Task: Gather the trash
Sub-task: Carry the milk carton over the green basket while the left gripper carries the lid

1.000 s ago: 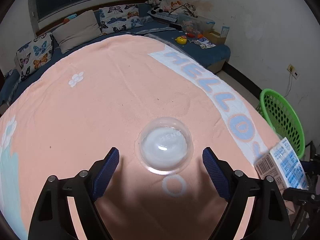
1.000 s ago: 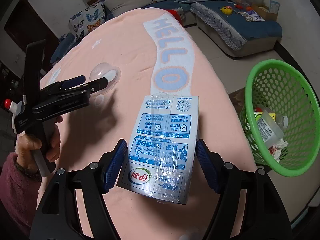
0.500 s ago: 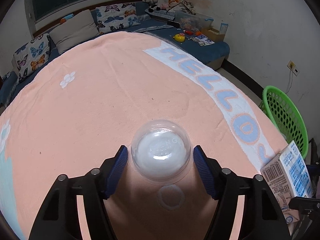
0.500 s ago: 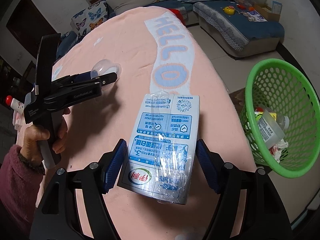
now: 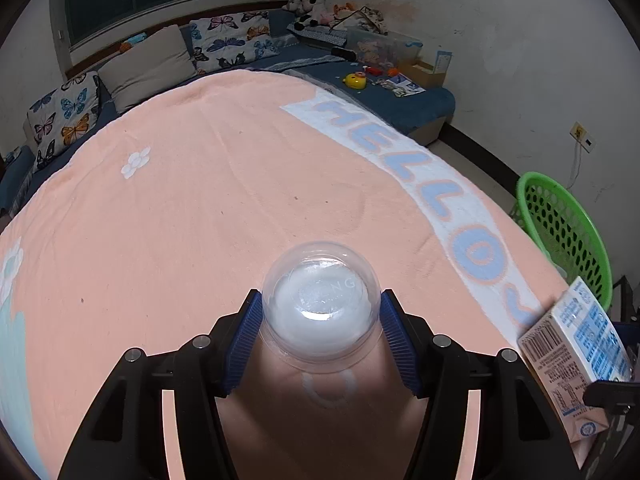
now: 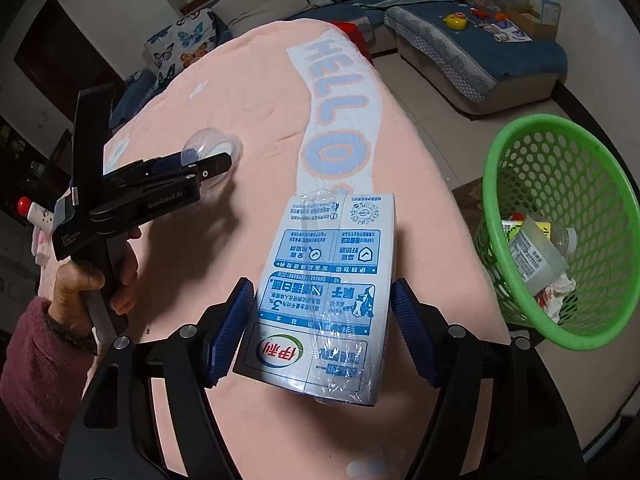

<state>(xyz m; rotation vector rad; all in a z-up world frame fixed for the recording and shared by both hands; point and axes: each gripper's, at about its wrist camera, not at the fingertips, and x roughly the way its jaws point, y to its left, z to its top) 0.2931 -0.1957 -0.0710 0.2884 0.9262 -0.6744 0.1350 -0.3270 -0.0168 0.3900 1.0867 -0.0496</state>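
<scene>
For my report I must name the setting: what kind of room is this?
Most likely a living room in a home: a blue sofa with butterfly cushions, stuffed toys, and a table under a peach HELLO cloth beside a green trash basket.

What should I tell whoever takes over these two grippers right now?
Left gripper: shut on the clear cup, which looks still down on the pink cloth.
Right gripper: shut on the milk carton, held over the cloth's edge.
Green basket: on the floor to the right, already holding a bottle and wrappers.
Done: both items gripped.
Left: lift the cup, carry both to the basket, and drop them in.
</scene>
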